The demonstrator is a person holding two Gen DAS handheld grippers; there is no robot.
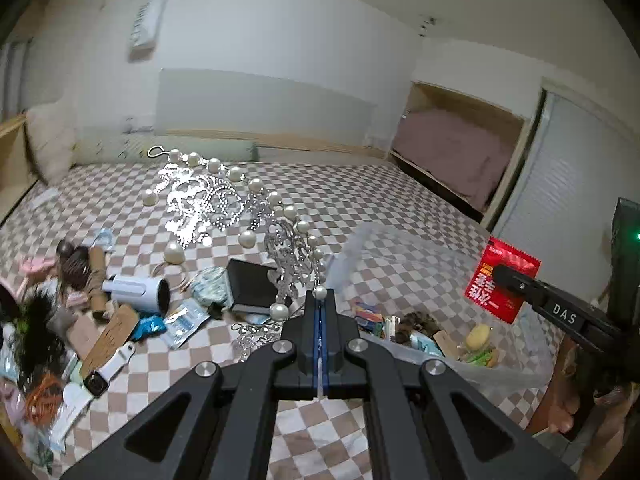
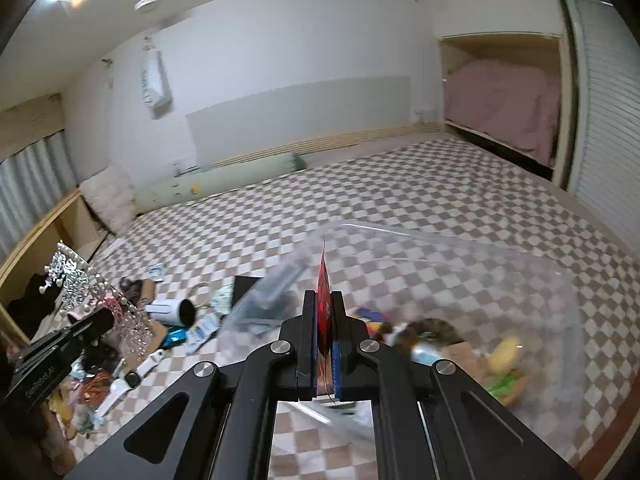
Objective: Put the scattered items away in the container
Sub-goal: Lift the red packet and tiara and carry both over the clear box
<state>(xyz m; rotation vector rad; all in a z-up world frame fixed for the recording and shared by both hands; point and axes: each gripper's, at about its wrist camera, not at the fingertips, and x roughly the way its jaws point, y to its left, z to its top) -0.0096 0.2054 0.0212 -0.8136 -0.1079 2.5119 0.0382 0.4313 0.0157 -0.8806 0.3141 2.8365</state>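
Midway, by the look of it: both hands are loaded above a bed strewn with clutter.

Left gripper (image 1: pixel 319 292): its fingers are pressed onto the lower end of a pearl-and-rhinestone silver tiara (image 1: pixel 224 204), which stands up from the pinch and arches away over the bed.

Right gripper (image 2: pixel 325 300): its fingers are clamped flat on a small red foil sachet with white lettering (image 2: pixel 324 292), held edge-up just above the container.

Container: a clear, soft-sided plastic storage bin (image 1: pixel 424 248) sits on the brown-and-white chequered bedspread (image 1: pixel 360 184), to the right of the clutter; a yellow soft toy (image 1: pixel 479 335) and other small, blurred things already lie in it.

Scattered items: a white cylindrical mug on its side (image 1: pixel 138 292), a black box-like book (image 1: pixel 250 284), a white-strapped smartwatch (image 1: pixel 108 368) and an orange cord (image 1: pixel 44 396) lie among packets on the bed to the left, well apart from the bin.

Step in hand: judged from the frames, carrying two picked-up pieces to the bin, the sachet nearer to it.

Next move calls for: lowering the sachet inside the rim before the fingers part; then swinging the tiara across, its long arch needing room to clear the soft wall.
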